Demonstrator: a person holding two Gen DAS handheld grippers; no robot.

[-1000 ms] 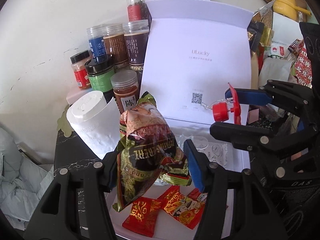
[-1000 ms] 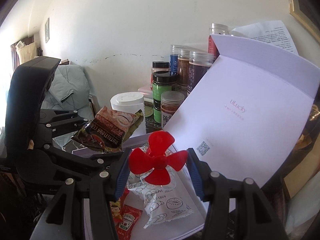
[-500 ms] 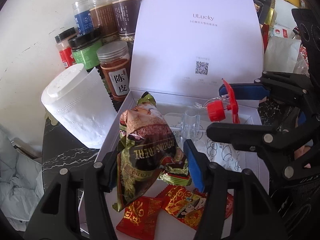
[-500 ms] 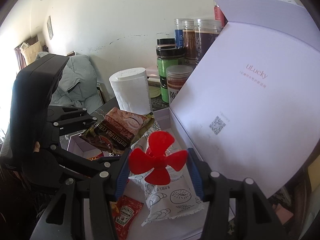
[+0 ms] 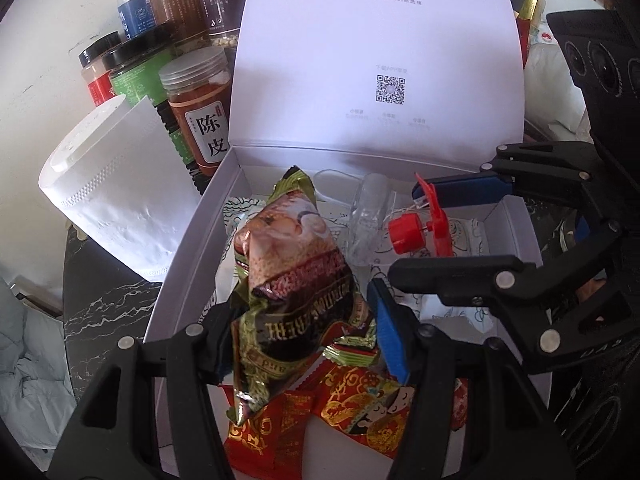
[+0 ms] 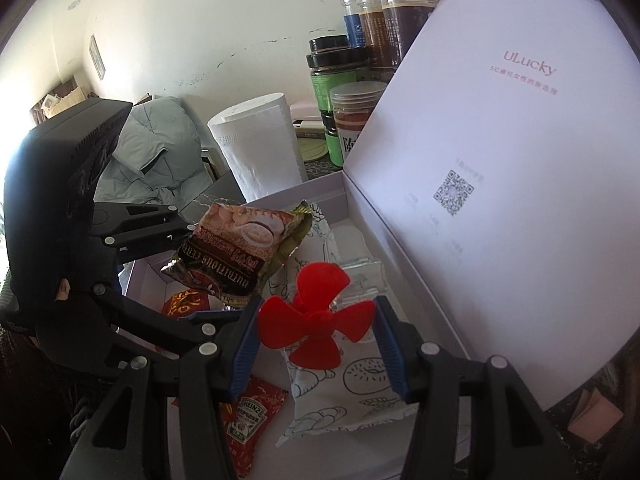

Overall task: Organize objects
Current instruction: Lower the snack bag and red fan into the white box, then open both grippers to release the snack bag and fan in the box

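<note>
"ULucky" on box lid (image 5: 380,60); "HEINZ" on ketchup sachet (image 6: 250,420).

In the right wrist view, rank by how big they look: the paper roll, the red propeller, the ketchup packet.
1. paper roll, though it stands farthest back
2. red propeller, close to the camera, so flattered
3. ketchup packet, partly hidden by the right gripper

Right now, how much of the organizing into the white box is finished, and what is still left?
Already in the white box: red packets, a ketchup sachet and a printed white pouch. In hand: the left tongs hold a cereal sachet above the box, and the right tongs hold a red propeller. Left: release both. The jars and paper roll stand outside.
</note>
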